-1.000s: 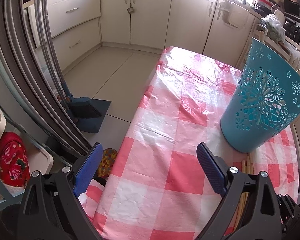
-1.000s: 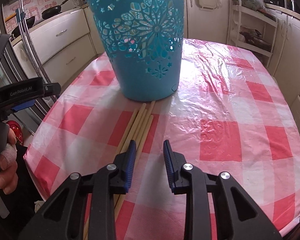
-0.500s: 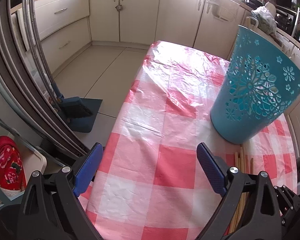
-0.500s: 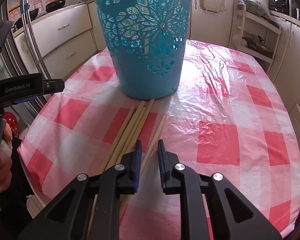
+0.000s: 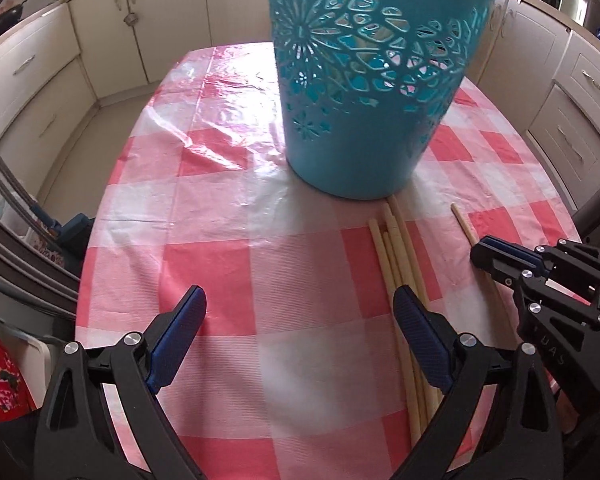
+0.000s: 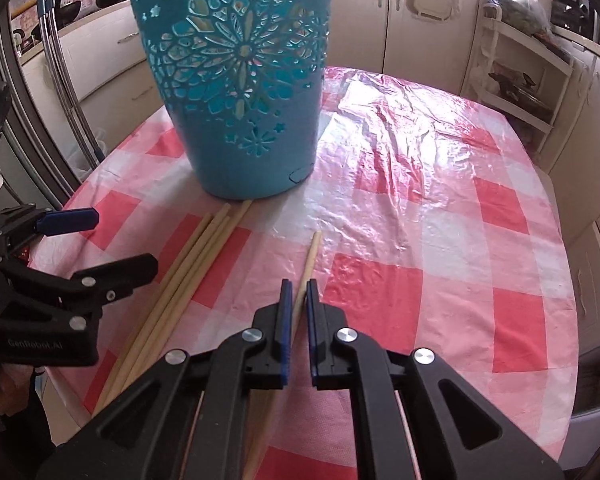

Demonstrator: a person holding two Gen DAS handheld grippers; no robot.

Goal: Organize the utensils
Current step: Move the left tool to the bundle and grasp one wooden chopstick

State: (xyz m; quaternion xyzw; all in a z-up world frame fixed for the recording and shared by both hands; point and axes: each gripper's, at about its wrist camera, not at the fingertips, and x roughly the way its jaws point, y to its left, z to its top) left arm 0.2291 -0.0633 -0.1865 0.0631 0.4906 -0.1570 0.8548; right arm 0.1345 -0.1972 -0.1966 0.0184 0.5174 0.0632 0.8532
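Black-framed, the left tool [image 6: 82, 240] hangs at the frame's left with its jaws spread wide and empty over the bundle of chopsticks [image 6: 188, 264] on the checked desk [image 6: 440, 240]. Right of it, the right tool [image 6: 296, 304] is clenched on a single chopstick [image 6: 310, 256], whose long axis points up-frame toward the teal basket [image 6: 240, 80].

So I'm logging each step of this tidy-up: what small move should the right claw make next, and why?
Probably lift the single chopstick clear of the tablecloth and tip it toward the teal basket. The right claw is shut on it, apart from the other chopsticks, and the basket stands just ahead. The left claw is open, holding nothing.
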